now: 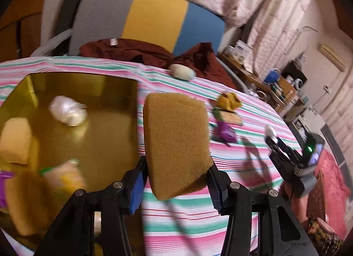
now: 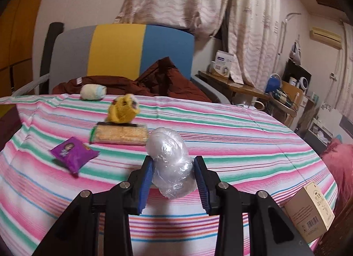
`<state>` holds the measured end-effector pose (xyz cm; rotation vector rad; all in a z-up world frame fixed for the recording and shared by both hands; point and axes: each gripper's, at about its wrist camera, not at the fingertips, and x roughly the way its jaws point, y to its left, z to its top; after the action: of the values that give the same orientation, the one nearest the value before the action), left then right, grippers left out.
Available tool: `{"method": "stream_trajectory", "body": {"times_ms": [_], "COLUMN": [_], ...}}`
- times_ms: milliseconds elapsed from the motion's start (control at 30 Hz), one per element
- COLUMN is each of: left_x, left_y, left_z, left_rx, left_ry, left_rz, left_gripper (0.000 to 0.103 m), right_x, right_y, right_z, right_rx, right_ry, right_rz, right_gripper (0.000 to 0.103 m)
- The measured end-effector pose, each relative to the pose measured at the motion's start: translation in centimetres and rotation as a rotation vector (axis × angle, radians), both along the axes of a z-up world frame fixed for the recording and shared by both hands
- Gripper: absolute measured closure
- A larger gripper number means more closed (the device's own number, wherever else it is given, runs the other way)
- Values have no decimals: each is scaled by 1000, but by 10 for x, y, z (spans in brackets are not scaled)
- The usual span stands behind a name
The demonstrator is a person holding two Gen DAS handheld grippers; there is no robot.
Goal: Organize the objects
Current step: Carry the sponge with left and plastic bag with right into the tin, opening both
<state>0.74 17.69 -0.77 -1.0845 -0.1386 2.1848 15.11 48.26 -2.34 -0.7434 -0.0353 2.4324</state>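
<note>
Left wrist view: my left gripper (image 1: 176, 181) clamps a brown sponge (image 1: 176, 143), long axis toward 12 o'clock, beside the gold box (image 1: 123, 123) at 9 o'clock; next I should carry it over that rim.

Right wrist view: my right gripper (image 2: 174, 181) squeezes a clear plastic bundle (image 2: 169, 163), upright above the striped counter (image 2: 242, 145), waiting its turn.

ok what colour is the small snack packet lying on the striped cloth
Purple snack packet, with a small printed picture on its front; the right wrist view shows it best.
</note>
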Motion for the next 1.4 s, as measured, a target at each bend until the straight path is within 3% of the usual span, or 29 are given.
{"method": "stream_trajectory", "body": {"times_ms": [167, 433, 700, 933, 1033, 1167, 1400], "left_x": [-30, -68, -90, -92, -87, -79, -57], "left_y": [-38, -84, -111, -119, -121, -133, -166], "left_z": [-1, -14, -35, -46, -45, -38, -11], "left_rx": [-4, -40, -130, -149, -149, -98, 78], "left_ry": [-37, -106, -200, -232, -220, -217, -125], "left_rz": [97, 219, 293, 298, 299, 319, 424], "left_gripper": [52, 52, 51, 48, 40, 20, 0], "right_x": [-1, -5, -23, -48, -58, -71, -100], "right_y": [-21, -59, -129, -187, -206, -231, -258], "right_z": [5, 20, 50, 67, 66, 59, 45], "right_rx": [-12, -161, -224, -305, -332, -338, -363], "right_ry": [-1, 66, 114, 135, 116, 62, -38], "right_rz": [40, 121, 324, 499, 546, 604, 642], "right_gripper": [66, 66, 66, 66, 66, 66, 66]}}
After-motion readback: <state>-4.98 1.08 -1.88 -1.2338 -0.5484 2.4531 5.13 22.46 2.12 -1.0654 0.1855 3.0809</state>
